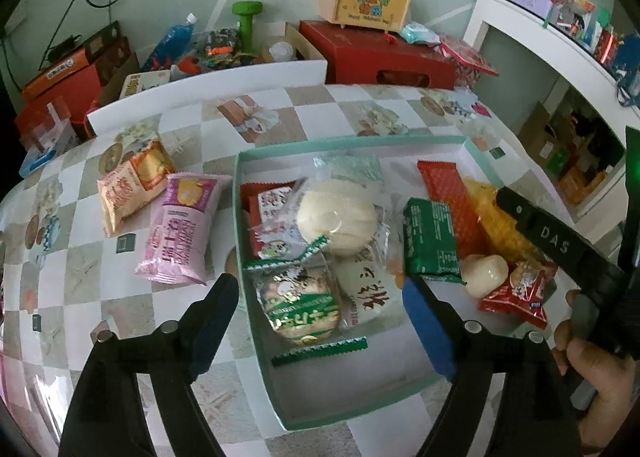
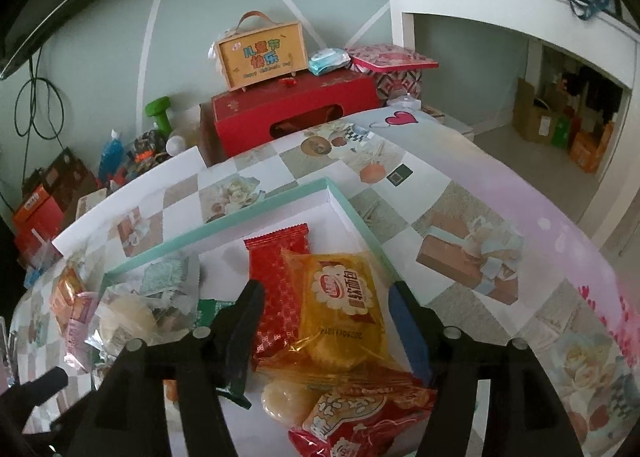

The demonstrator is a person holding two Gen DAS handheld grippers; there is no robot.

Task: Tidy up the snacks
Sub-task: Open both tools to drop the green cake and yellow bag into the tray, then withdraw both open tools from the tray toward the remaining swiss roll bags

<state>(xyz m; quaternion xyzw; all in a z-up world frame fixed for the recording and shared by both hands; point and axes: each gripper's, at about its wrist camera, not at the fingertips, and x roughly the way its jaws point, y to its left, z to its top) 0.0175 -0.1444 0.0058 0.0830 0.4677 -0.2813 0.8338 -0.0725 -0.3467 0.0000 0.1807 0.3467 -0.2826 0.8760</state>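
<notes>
A mint-rimmed shallow box (image 1: 256, 313) on the checkered table holds several snacks: a round white bun (image 1: 336, 217), a green-and-white cracker packet (image 1: 300, 305), a green packet (image 1: 430, 245), a red wafer pack (image 1: 452, 201) and a yellow bread packet (image 2: 344, 297). A pink packet (image 1: 178, 229) and an orange-pink packet (image 1: 128, 185) lie on the table left of the box. My left gripper (image 1: 320, 321) is open and empty above the box's near left part. My right gripper (image 2: 324, 325) is open and empty over the yellow and red packs; the box rim (image 2: 360, 213) shows there too.
Behind the table stand a red gift box (image 1: 384, 57), a yellow handled case (image 1: 368, 1), a green dumbbell (image 1: 248, 21), a blue bottle (image 1: 172, 37) and cartons. A white shelf unit (image 2: 520, 1) with clutter is at the right.
</notes>
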